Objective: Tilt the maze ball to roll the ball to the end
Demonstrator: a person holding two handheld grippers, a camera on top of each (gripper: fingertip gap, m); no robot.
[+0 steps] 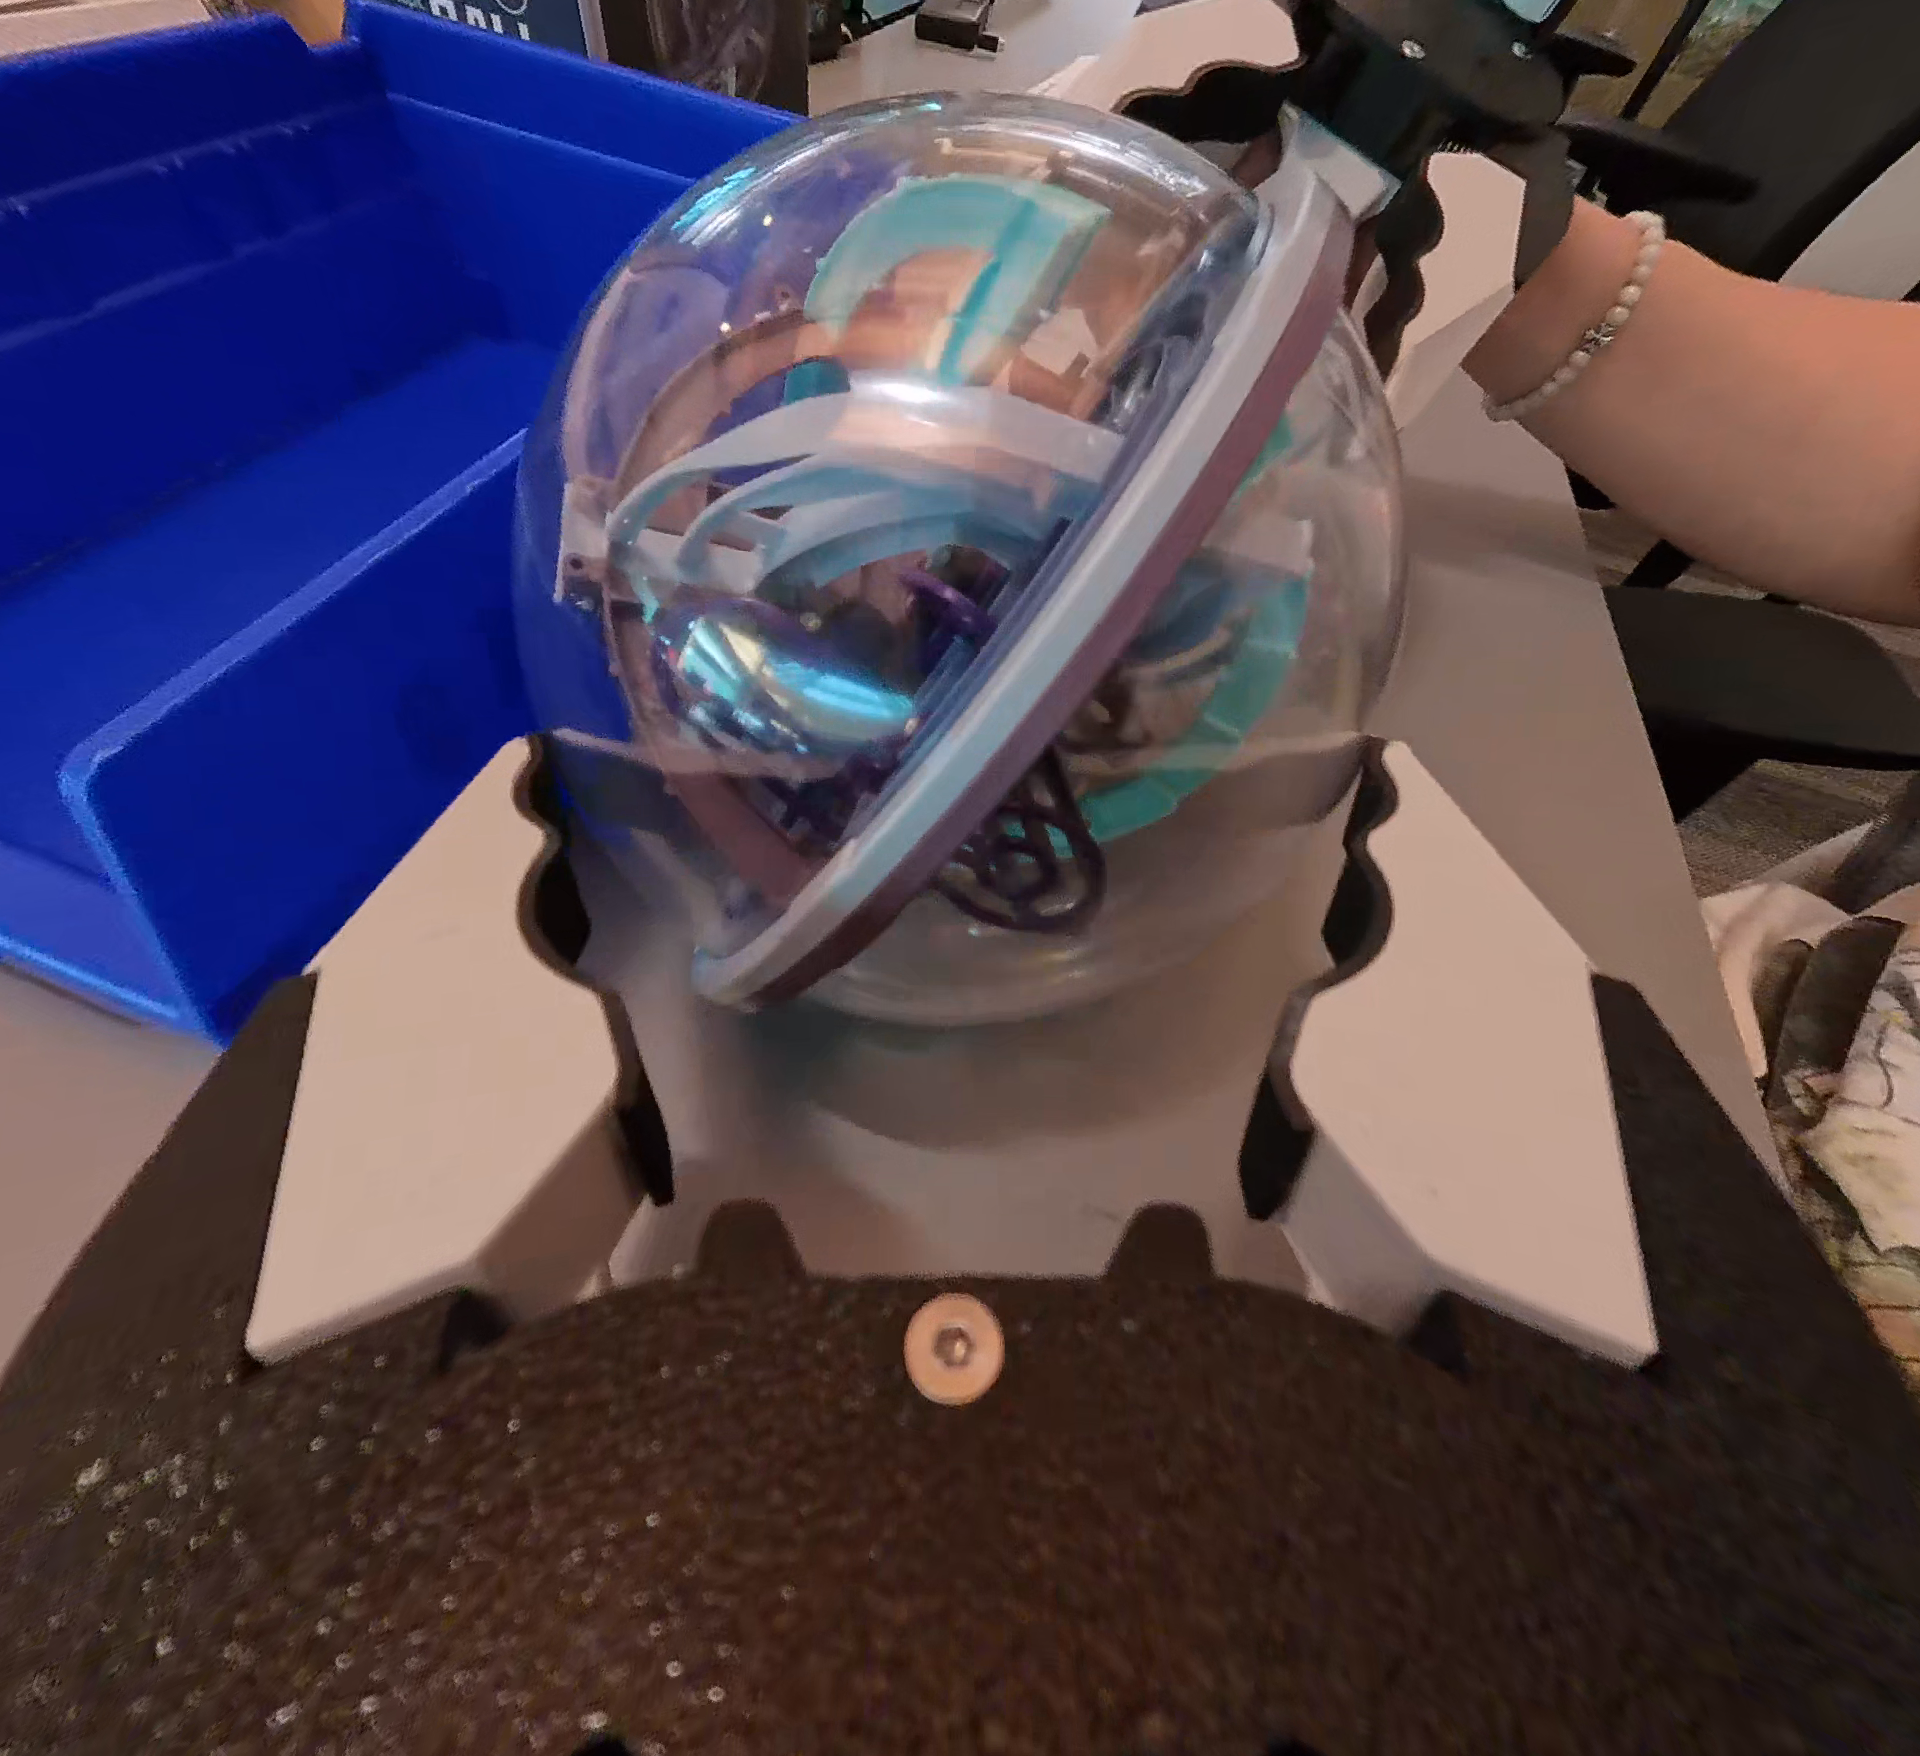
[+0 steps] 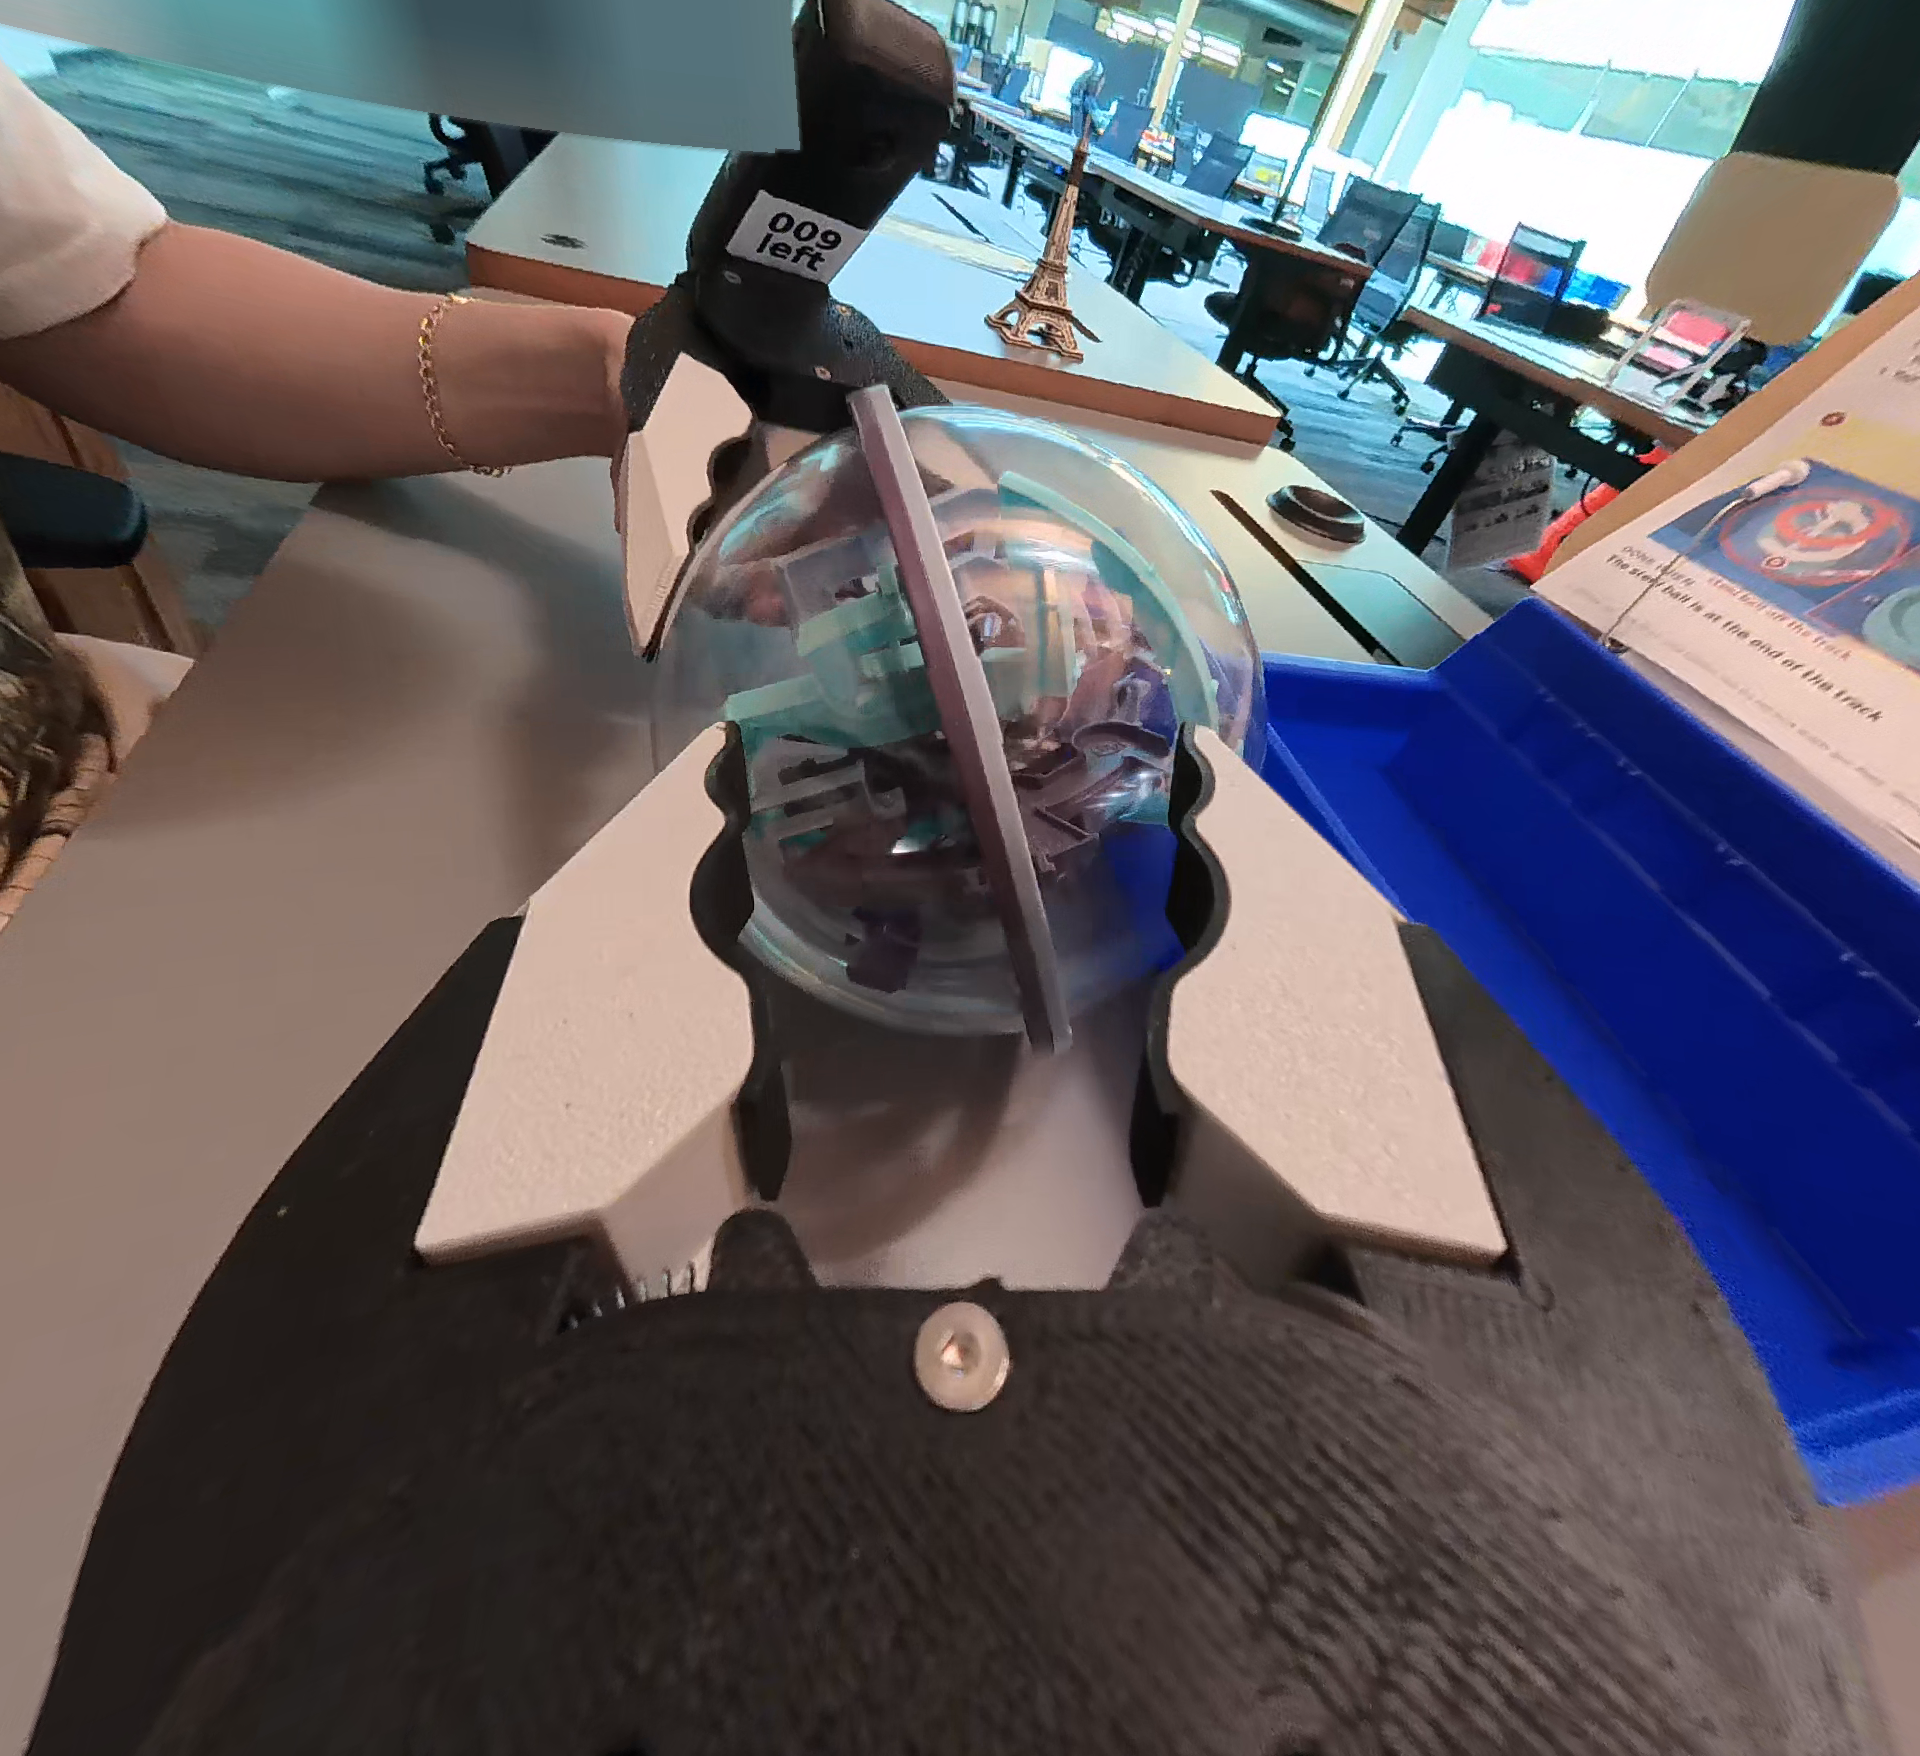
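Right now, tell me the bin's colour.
The bin is solid blue; the left wrist view shows it best.

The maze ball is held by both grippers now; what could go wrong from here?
1. The maze ball is smooth and round, and the left gripper and right gripper touch only its sides, so it may slip while tilted.
2. If it drops, it might roll into the blue bin.
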